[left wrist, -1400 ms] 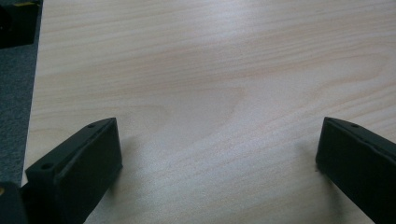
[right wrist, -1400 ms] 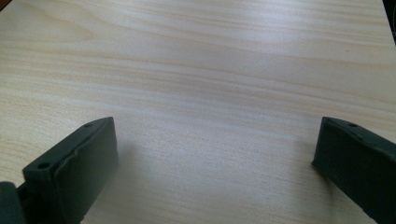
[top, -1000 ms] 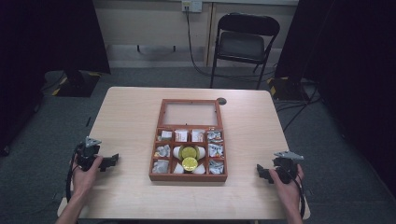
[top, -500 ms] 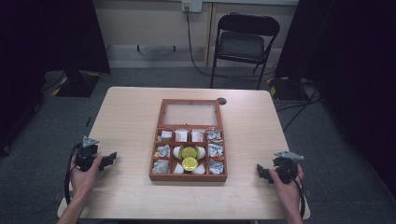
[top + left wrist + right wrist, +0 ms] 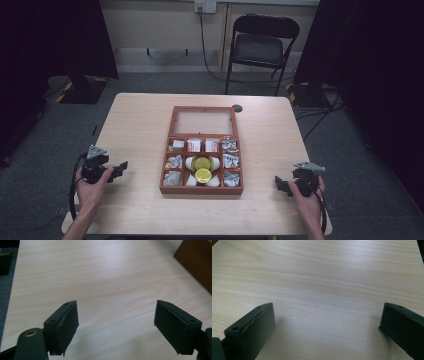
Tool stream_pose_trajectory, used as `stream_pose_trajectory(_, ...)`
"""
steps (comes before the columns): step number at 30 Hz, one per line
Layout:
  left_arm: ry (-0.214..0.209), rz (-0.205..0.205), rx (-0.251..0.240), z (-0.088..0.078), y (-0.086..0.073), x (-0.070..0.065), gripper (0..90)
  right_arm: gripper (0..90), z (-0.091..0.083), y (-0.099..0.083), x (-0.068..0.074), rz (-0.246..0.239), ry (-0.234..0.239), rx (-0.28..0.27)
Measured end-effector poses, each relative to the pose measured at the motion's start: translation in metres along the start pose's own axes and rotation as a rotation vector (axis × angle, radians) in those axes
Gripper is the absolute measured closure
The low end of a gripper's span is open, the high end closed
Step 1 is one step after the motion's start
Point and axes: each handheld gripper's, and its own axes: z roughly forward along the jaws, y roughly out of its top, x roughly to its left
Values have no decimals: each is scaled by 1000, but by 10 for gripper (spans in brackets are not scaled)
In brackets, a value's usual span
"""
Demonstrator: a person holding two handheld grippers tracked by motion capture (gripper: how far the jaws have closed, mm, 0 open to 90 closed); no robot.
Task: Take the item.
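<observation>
On the pale wood-grain table (image 5: 140, 125), which has rounded corners and stands on dark grey carpet, an open wooden box (image 5: 202, 150) sits near the middle, its glazed lid (image 5: 203, 121) lying flat on the far side. Its near half is split into small compartments holding silvery and white wrapped packets, with two gold-topped round pieces (image 5: 202, 168) in the central cell. At the table's near left, a hand holds the left gripper (image 5: 120, 168) low over bare wood, pointing toward the box and well apart from it; its jaws have just been closing and now stand partly apart with nothing between them, and in the left gripper view the brown corner of the box (image 5: 197, 262) shows at the upper right. At the near right, the right gripper (image 5: 279, 184) rests in the other hand, also aimed toward the box and apart from it, its jaws spread wide over bare table with nothing in them. Beyond the table stands a black folding chair (image 5: 262, 42) against a light wall, a cable (image 5: 207, 55) hangs from a wall socket, and dark curtains close off both sides of the room.
</observation>
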Motion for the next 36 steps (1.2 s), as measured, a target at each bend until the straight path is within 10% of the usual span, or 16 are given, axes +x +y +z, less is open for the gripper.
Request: stream_pose_trajectory(36, -187, 143, -48, -8, 20, -52, 242, 0, 0, 0, 0, -2, 1, 0)
